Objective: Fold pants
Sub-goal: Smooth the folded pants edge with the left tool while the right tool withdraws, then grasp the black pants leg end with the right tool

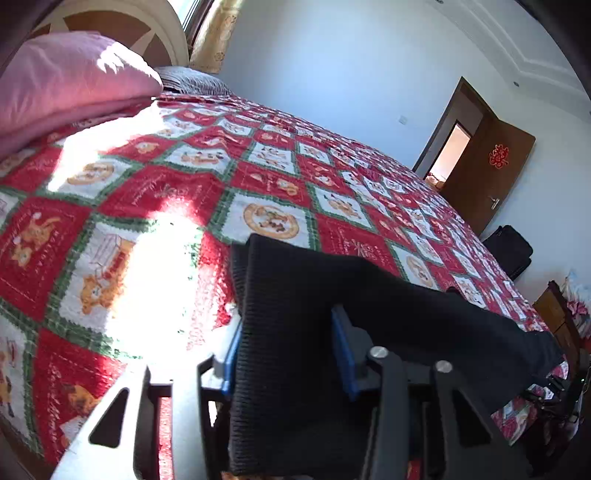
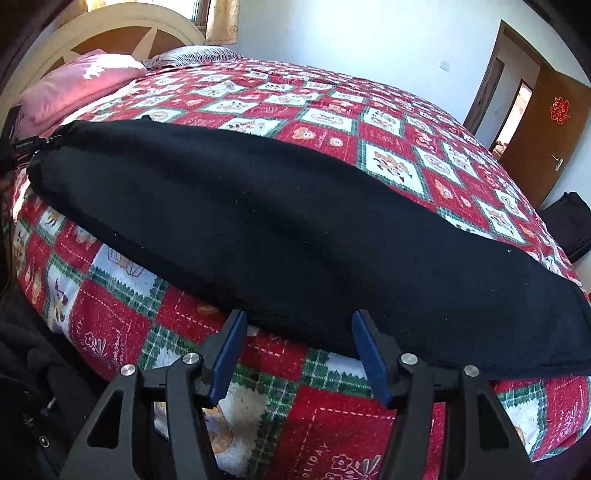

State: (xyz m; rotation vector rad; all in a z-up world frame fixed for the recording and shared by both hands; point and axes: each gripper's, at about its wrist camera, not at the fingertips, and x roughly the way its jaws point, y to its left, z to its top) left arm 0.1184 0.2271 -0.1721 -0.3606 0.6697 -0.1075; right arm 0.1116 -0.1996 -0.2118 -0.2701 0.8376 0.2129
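Black pants lie lengthwise across the red, white and green patchwork quilt on the bed. My right gripper is open, its blue-padded fingers standing at the near long edge of the pants without holding them. In the left wrist view one end of the pants passes between the blue pads of my left gripper; the cloth fills the gap between the fingers and hangs down over the gripper body.
A pink pillow and a striped pillow lie at the curved headboard. A brown door stands open on the far wall. A black bag sits on the floor beyond the bed.
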